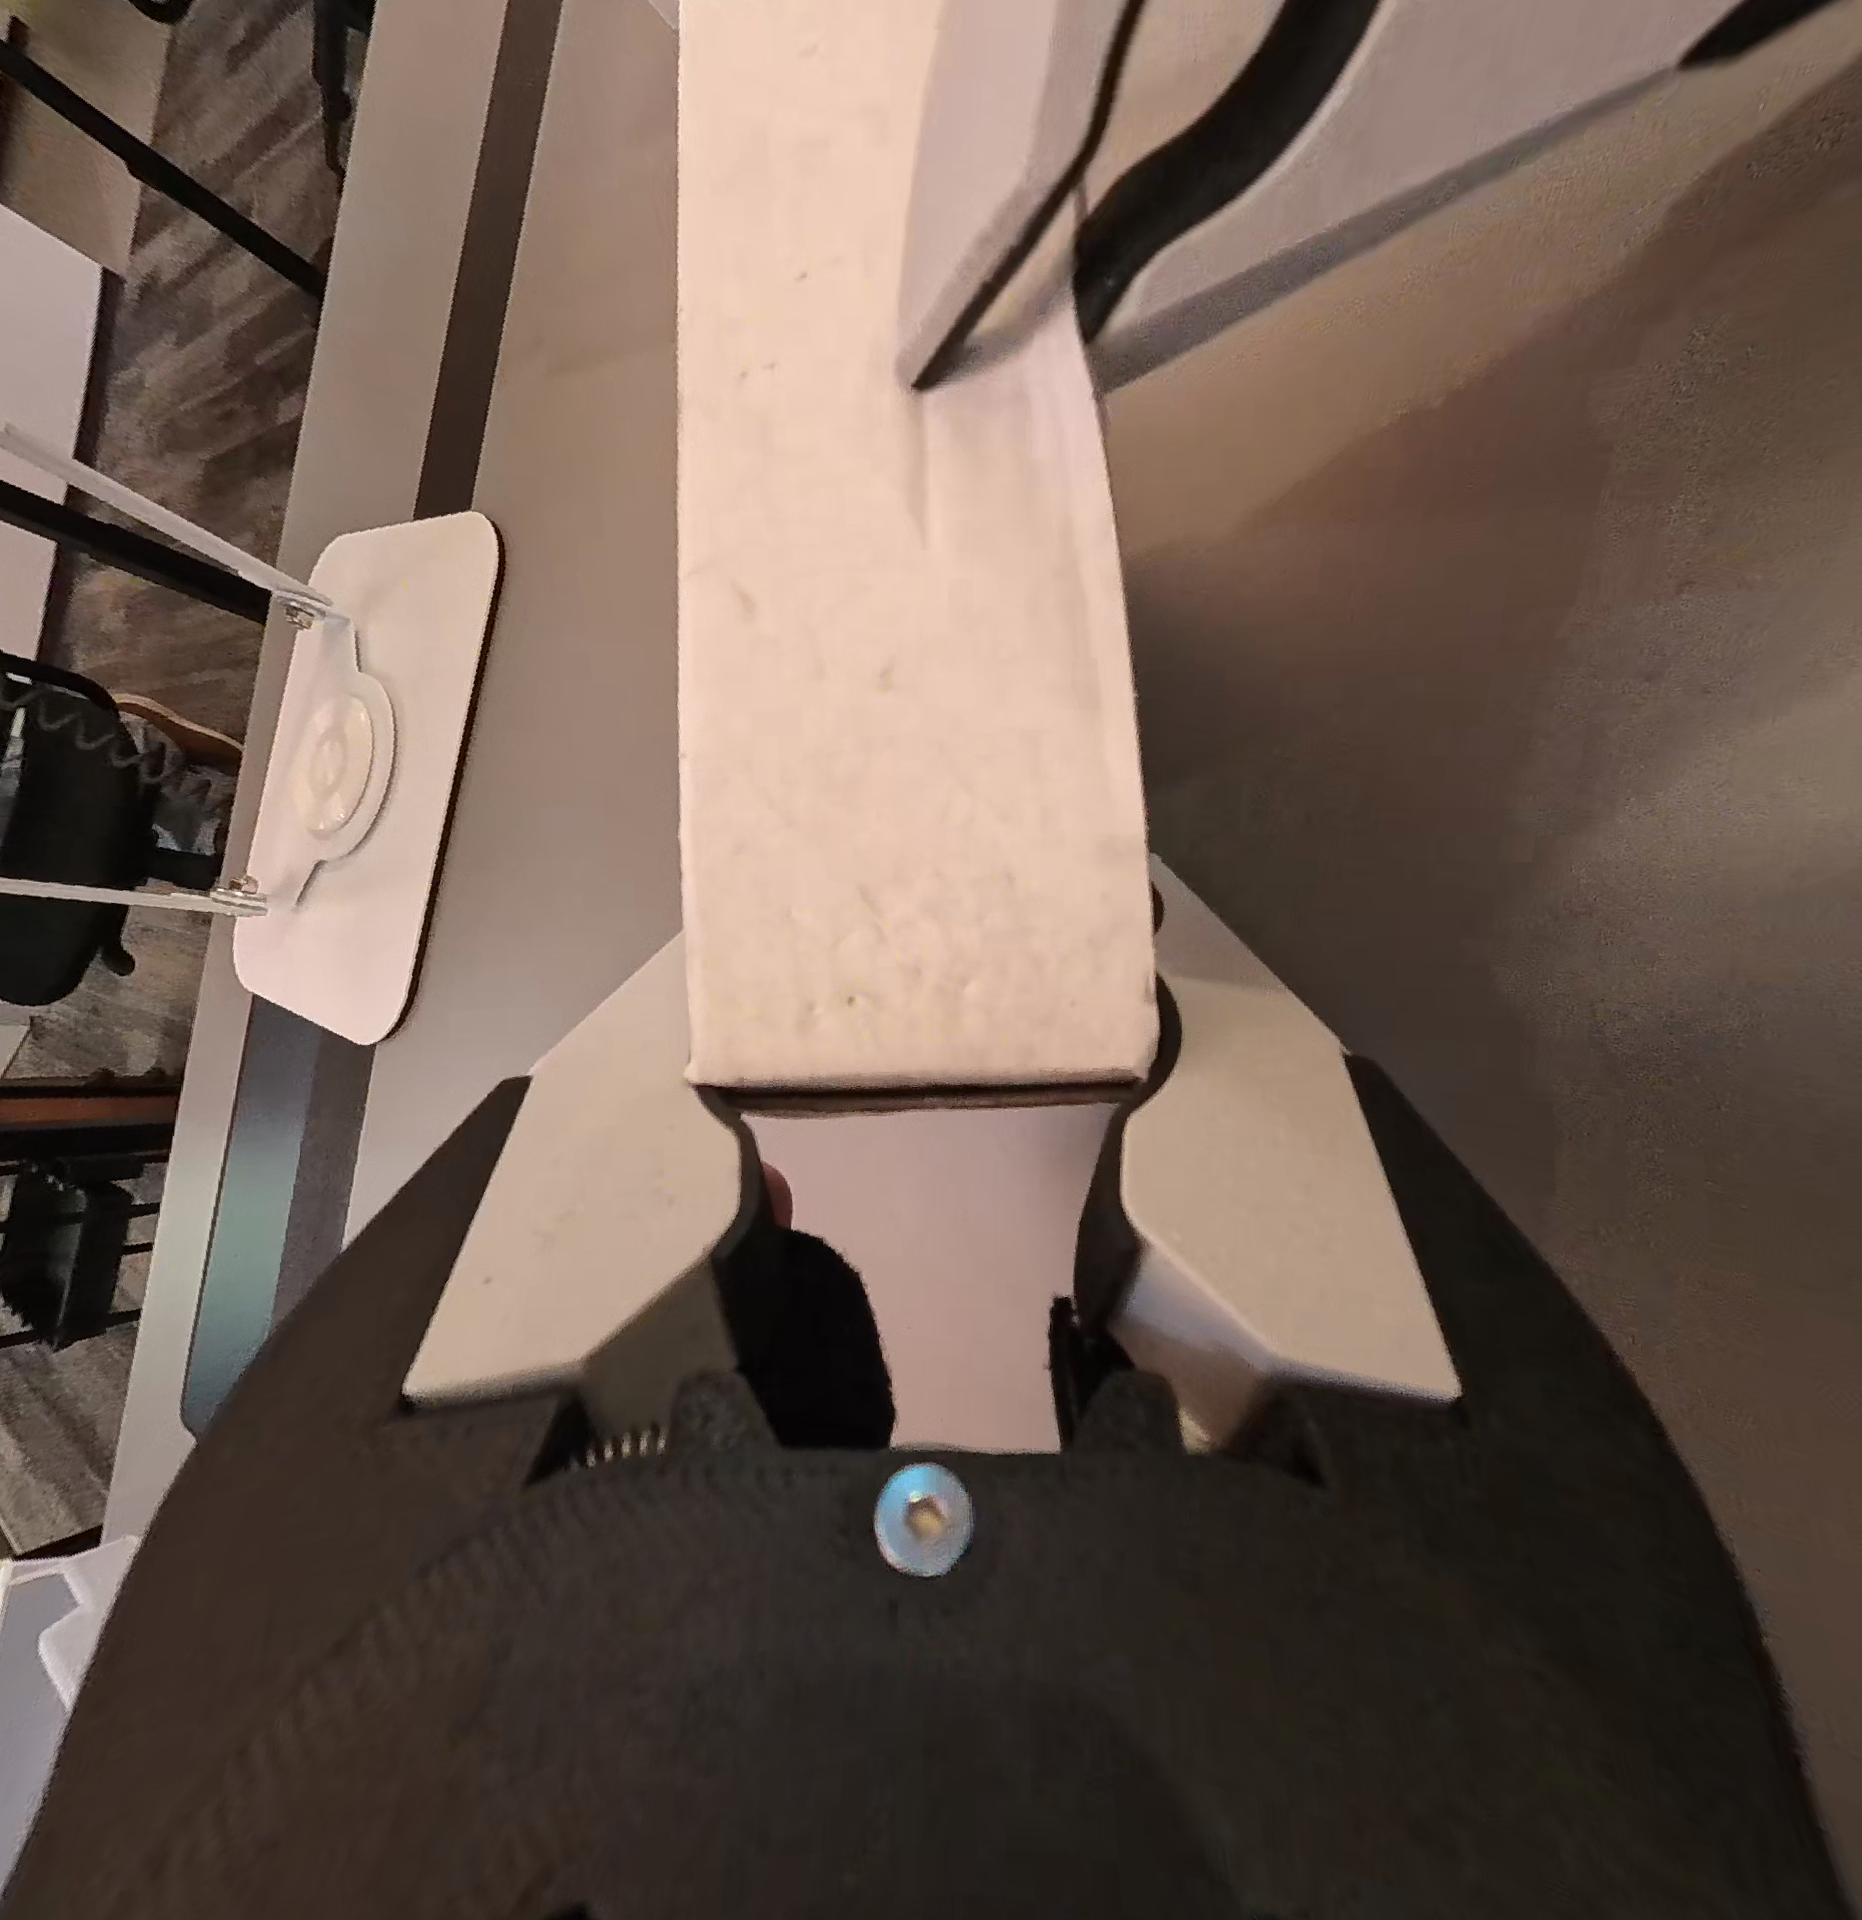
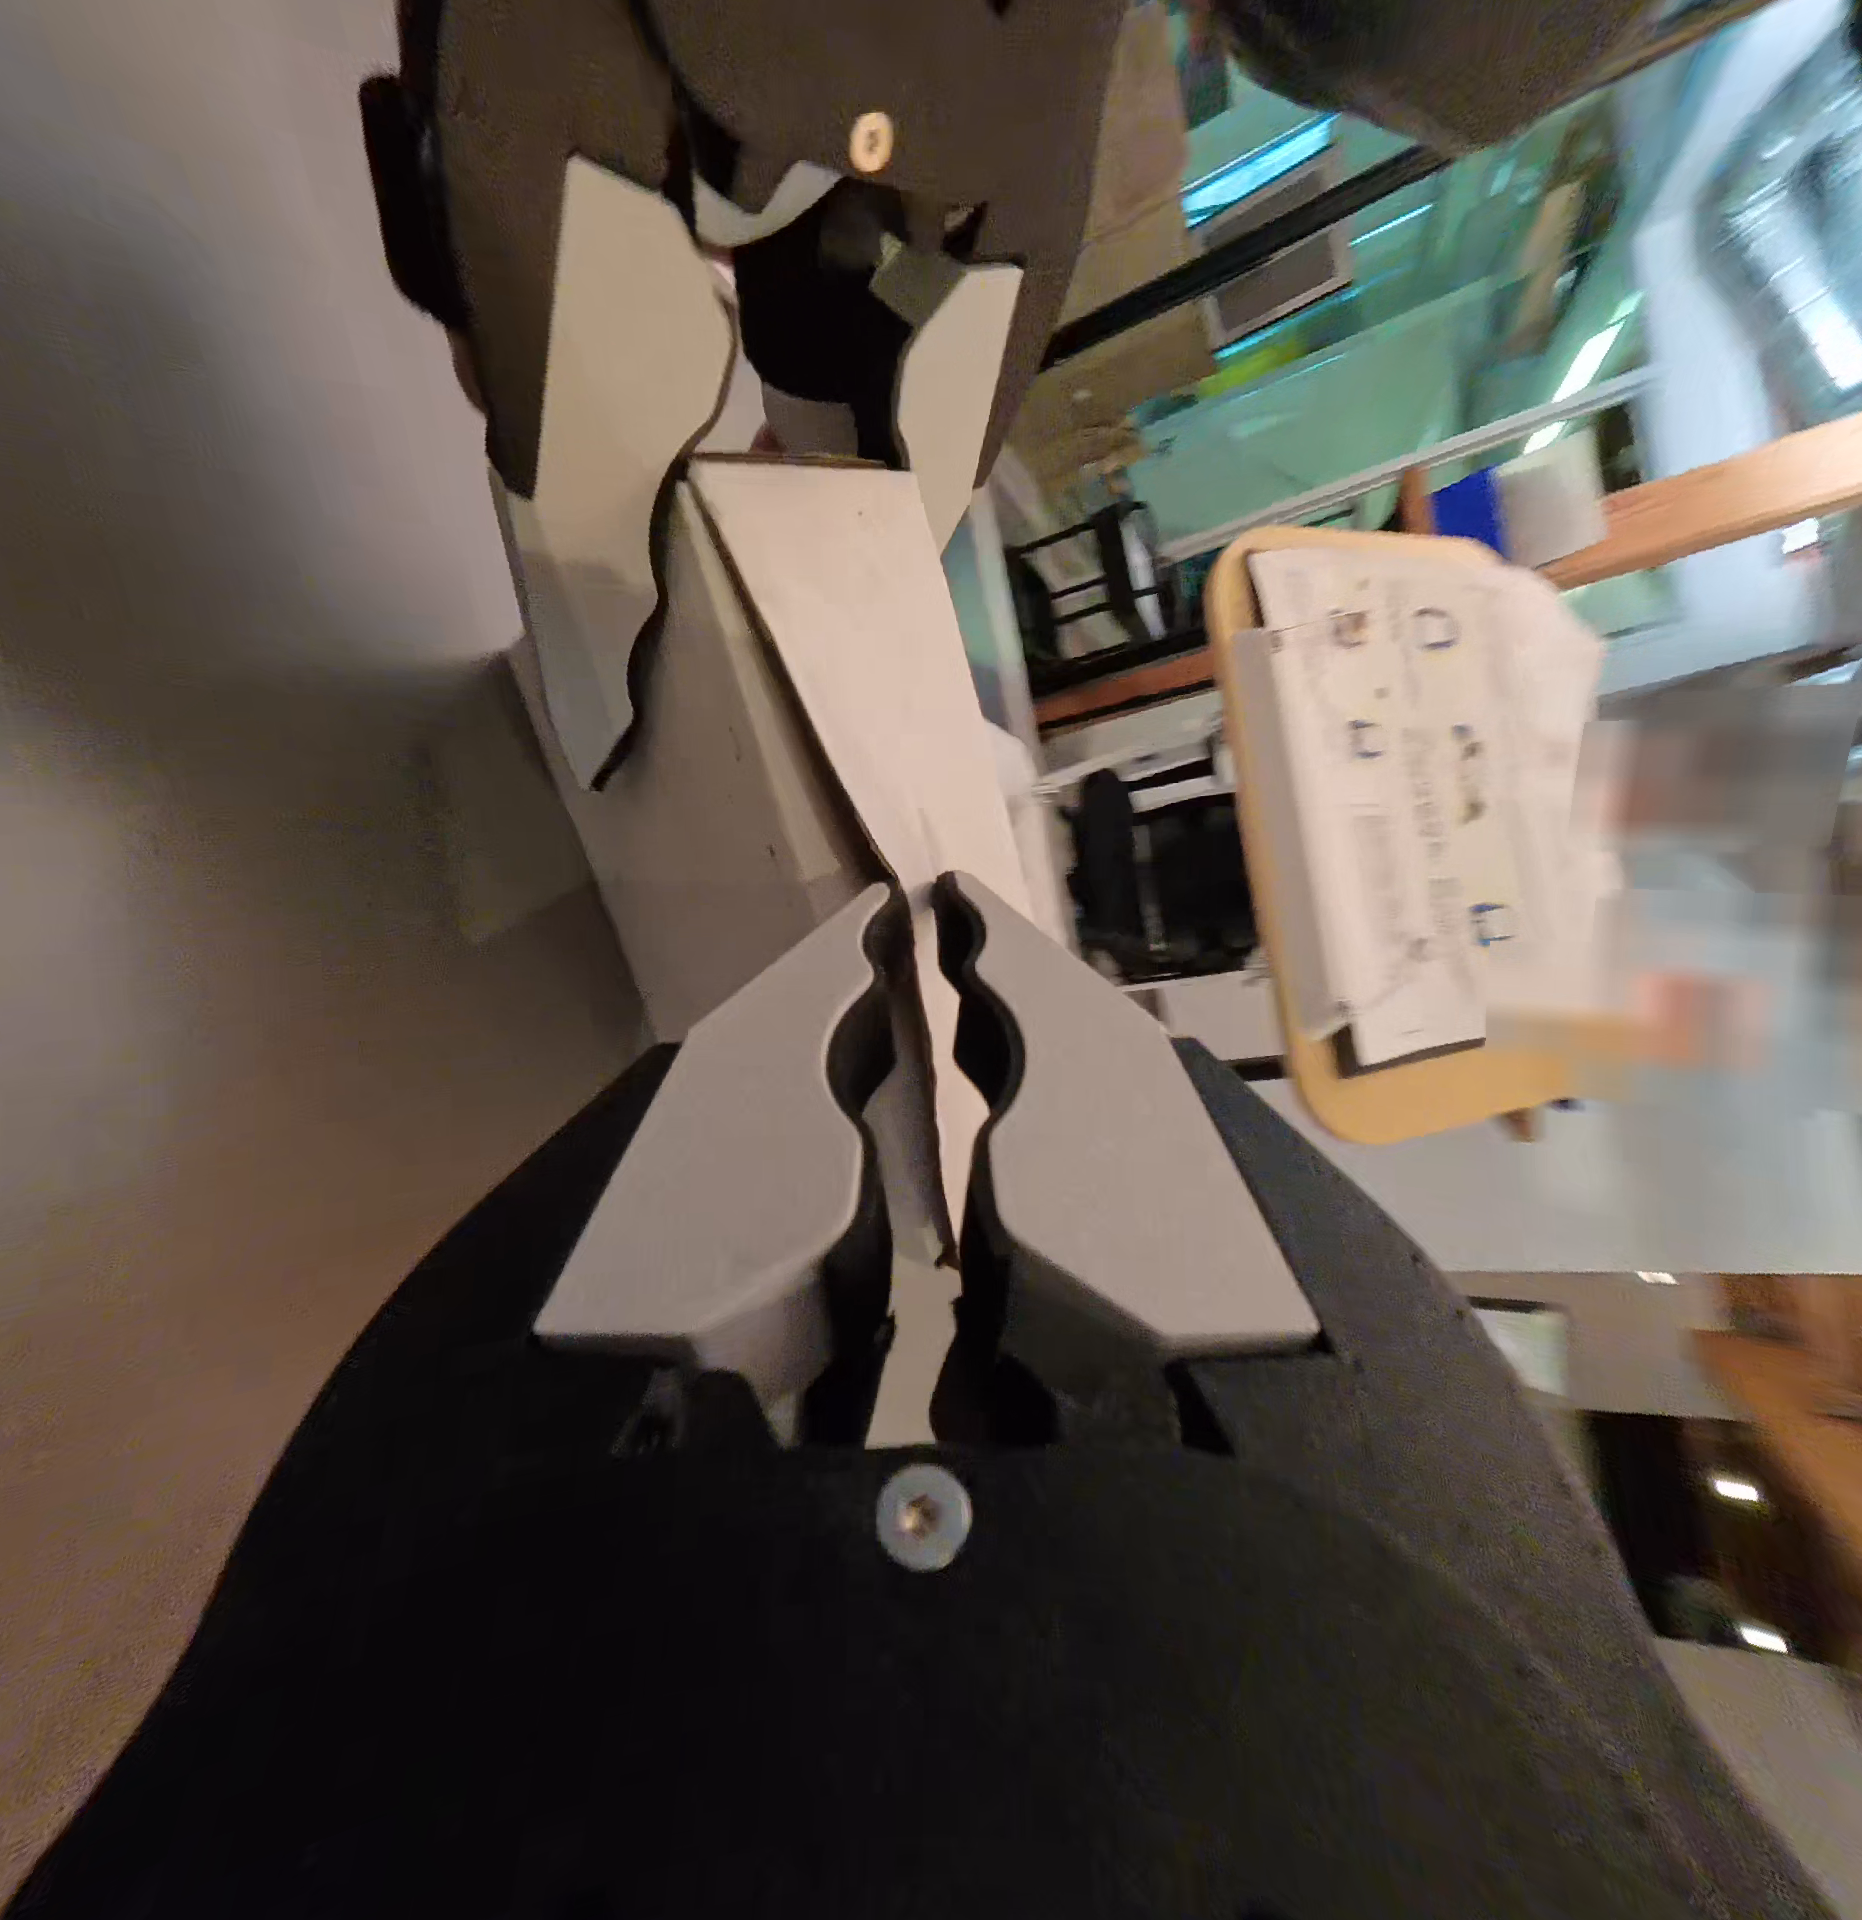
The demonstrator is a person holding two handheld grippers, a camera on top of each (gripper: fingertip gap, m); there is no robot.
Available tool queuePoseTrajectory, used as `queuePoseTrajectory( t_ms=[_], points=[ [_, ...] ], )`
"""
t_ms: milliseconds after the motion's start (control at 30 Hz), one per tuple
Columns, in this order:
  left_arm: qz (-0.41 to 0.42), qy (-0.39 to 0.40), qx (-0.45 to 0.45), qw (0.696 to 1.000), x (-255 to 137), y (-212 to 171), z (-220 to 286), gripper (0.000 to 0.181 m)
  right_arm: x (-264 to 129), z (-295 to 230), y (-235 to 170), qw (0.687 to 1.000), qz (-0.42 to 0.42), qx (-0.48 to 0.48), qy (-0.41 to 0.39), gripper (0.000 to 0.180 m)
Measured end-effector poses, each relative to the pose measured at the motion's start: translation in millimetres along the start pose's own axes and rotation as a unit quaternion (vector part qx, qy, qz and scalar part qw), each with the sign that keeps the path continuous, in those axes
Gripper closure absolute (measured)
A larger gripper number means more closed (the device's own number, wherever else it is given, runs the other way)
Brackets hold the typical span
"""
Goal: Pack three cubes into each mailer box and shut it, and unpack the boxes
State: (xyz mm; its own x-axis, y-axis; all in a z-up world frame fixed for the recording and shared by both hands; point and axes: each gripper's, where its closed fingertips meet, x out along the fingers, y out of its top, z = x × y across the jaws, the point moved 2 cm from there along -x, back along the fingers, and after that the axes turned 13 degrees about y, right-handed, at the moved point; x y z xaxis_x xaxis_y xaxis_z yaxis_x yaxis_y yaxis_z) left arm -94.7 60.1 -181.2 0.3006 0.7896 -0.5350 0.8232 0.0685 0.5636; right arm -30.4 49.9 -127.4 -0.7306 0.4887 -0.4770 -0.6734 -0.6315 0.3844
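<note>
Mailer box (image 1: 906,644) held off the table, centre of the left wrist view, running from mid-frame to the upper edge. White cardboard, matte, faintly pitted and dented near its lower end; brown corrugated edge exposed along the bottom rim. Narrow face turned to the camera, long rectangular form, one crease running down its right side.

Left gripper (image 1: 922,1081) clamped across the box's width — grey, angular fingers (image 1: 594,1195) pressing both side walls, wavy inner profiles visible below the rim. Black, coarse-textured body filling the lower frame, silver screw at centre.

Right gripper (image 2: 919,914) in the lower centre of the right wrist view, nearly shut on a thin white cardboard flap (image 2: 911,1143) of the same box; flap passing edge-on between the scalloped grey fingers (image 2: 740,1143). Box (image 2: 802,675) rising from there toward the upper centre, one panel folded at an angle. Left gripper (image 2: 792,457) at upper centre of that view, pointing down at the camera, gripping the far end.

Both tools tilted, opposed end to end along the box.

Grey table (image 1: 1478,727) — smooth, matte — at right of the left wrist view. White rounded plate (image 1: 376,769) with a round fitting at left of frame, on the table's edge. Wooden clipboard (image 2: 1342,831) with papers at right of the right wrist view, blurred. Contents of the box not visible.
</note>
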Motion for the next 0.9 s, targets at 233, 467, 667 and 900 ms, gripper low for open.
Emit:
queuePoseTrajectory(
  t_ms=[233, 467, 667, 900],
  points=[
    [0.007, -0.007, -0.017, 1.0, 1, 2, 0, 0.113, -1, 4, 0, 0.998, 0.011, 0.027, 0.052, 0.177],
    [0.099, -0.01, -0.046, 0.994, 8, 17, 7, 0.098, -6, 8, -10, 0.995, 0.044, 0.07, 0.056, 0.178],
    [0.11, -0.02, -0.075, 0.991, 10, 18, 10, 0.106, -8, 9, -13, 0.996, 0.03, 0.062, 0.048, 0.179],
    [0.093, -0.01, -0.045, 0.995, 10, 20, 12, 0.109, -13, 31, -9, 0.993, 0.033, 0.107, 0.045, 0.18]
  ],
)
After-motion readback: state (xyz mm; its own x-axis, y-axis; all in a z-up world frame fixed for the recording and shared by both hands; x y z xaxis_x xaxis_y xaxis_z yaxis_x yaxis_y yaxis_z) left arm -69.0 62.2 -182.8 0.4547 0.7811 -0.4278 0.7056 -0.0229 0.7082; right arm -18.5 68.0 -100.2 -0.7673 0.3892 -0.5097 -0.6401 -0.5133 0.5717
